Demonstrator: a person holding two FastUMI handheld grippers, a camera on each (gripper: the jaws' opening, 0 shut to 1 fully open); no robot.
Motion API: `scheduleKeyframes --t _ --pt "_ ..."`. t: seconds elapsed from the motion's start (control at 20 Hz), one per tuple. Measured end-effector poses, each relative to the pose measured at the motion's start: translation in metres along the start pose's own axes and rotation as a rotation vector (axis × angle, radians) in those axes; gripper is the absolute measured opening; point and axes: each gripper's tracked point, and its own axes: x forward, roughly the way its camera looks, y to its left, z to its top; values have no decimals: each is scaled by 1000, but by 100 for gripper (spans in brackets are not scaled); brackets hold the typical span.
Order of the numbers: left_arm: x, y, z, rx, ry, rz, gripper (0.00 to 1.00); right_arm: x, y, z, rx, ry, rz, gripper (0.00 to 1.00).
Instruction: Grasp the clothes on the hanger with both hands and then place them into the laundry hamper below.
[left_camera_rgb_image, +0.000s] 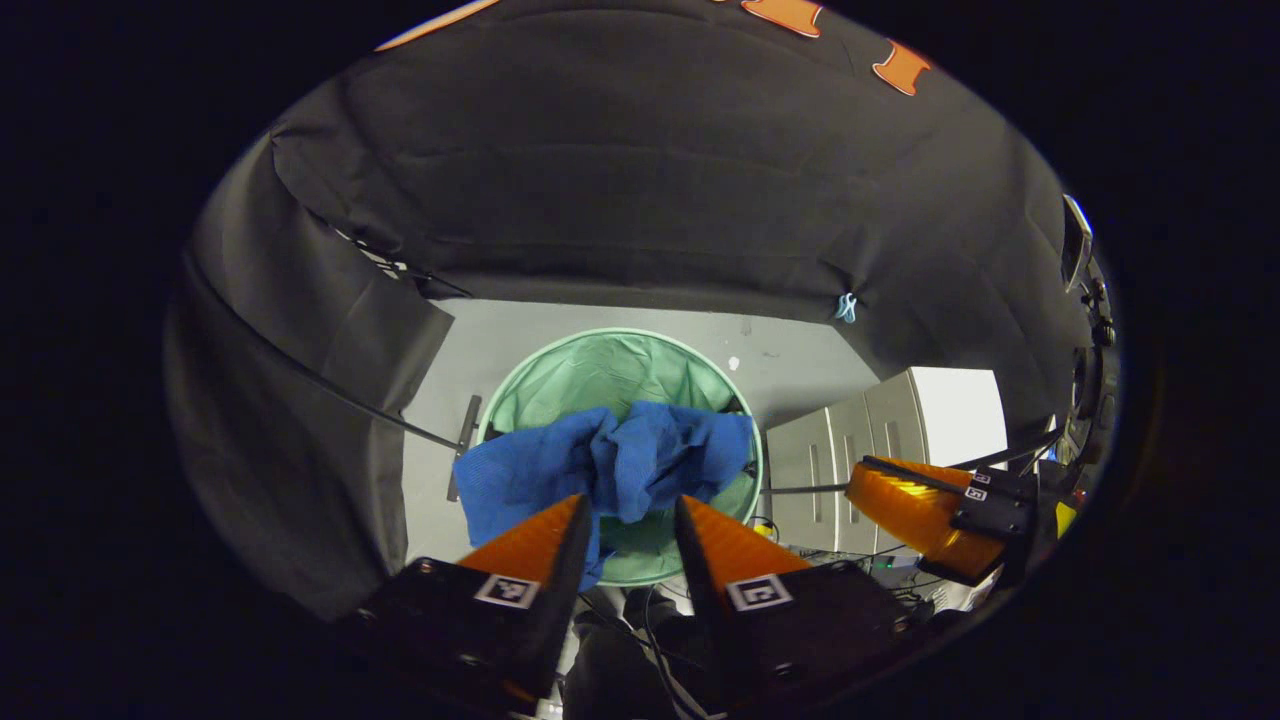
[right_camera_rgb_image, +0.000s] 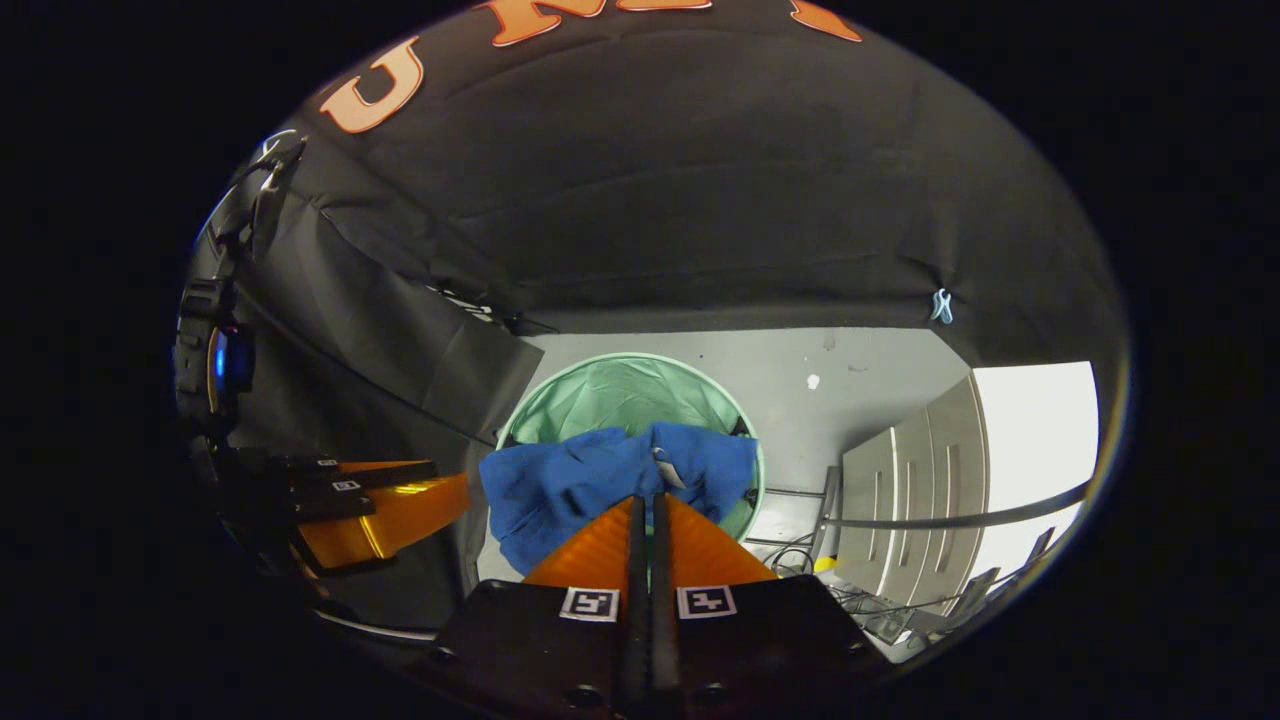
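Presently, findings by item:

Left gripper: fingers spread apart with a clear gap between them; nothing pressed between the tips. The blue cloth lies just ahead of and partly between the tips; contact with the left finger cannot be told.

Right gripper: fingers drawn together, a thin slit between them; the tips meet the near edge of the blue cloth, but whether fabric is pinched cannot be told. It also shows to the right of the left gripper, well apart.

Blue cloth: bunched, draped over the near rim of the hamper, one part hanging outside to the left.

Laundry hamper: round, pale green, open, on the grey floor straight ahead of and below both grippers.

Cabinet: white, with drawers, ahead and to the right.

Writing: square coded markers on each finger base; a small pale tag on the cloth, nothing legible.
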Motion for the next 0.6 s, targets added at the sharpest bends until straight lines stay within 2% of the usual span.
scheduleKeyframes --t 0.1,0.15,0.2,0.3,0.5,0.6 --pt "-7 1 -3 -2 -7 17 68 -7 -3 -7 14 0 0 8" --pt "-11 3 -4 -4 -11 26 74 -10 -6 -7 17 -3 -2 8" --pt "-15 2 -7 -7 -16 31 75 -13 -8 -8 18 -4 -7 8" --pt "-25 0 -11 -14 -33 39 93 -25 -8 -13 20 -7 -3 8" --pt "-53 -5 -11 -29 -85 52 94 -48 -10 -18 13 -22 -6 8" --pt "-70 -5 -12 -28 -114 67 96 -62 -4 -21 25 -26 16 12"
